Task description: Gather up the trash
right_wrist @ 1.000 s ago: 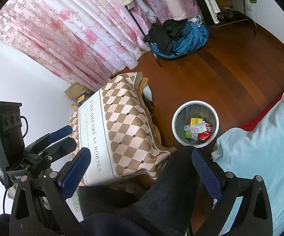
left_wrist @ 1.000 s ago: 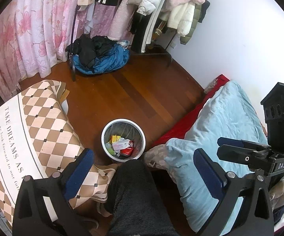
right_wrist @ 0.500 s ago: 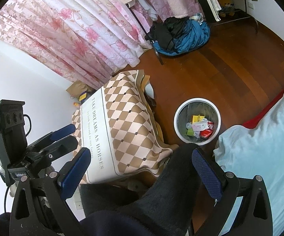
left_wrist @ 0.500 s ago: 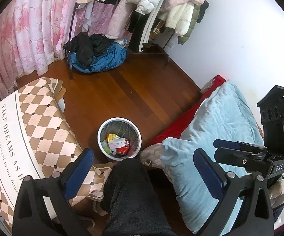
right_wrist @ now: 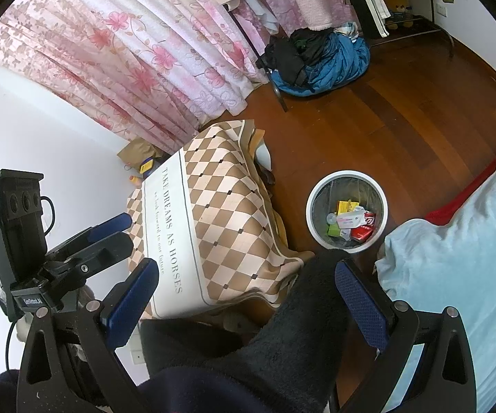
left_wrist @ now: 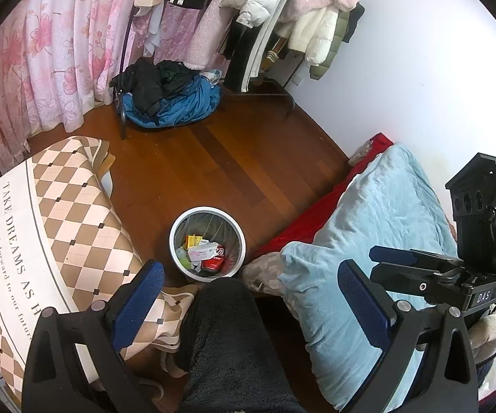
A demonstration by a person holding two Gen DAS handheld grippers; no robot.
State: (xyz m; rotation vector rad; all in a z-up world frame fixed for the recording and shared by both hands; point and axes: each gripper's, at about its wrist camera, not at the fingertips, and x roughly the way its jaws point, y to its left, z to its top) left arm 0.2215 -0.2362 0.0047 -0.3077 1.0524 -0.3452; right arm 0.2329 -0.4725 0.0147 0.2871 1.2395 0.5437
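A white-rimmed round trash bin (left_wrist: 179, 222) stands on the wooden floor; it also shows in the right wrist view (right_wrist: 316, 191). Inside lie a red can (left_wrist: 212, 262), a yellow box (left_wrist: 193, 241), a green packet (right_wrist: 334, 230) and white wrappers (right_wrist: 349, 221). My left gripper (left_wrist: 248, 304) is open and empty, held high above the bin. My right gripper (right_wrist: 244, 304) is open and empty, also held high. Each gripper shows at the edge of the other's view. A dark fleece-clad leg (left_wrist: 227, 337) fills the gap between the fingers.
A table with a checkered brown cloth (left_wrist: 41, 227) stands left of the bin. A bed with a light blue quilt (left_wrist: 378, 234) and red sheet lies to the right. A pile of blue and black clothes (left_wrist: 169, 99) sits under a clothes rack; pink curtains (right_wrist: 127, 55) hang behind.
Both views have shifted slightly: the bin drifted left in the left wrist view and right in the right wrist view. Both grippers stay open and empty.
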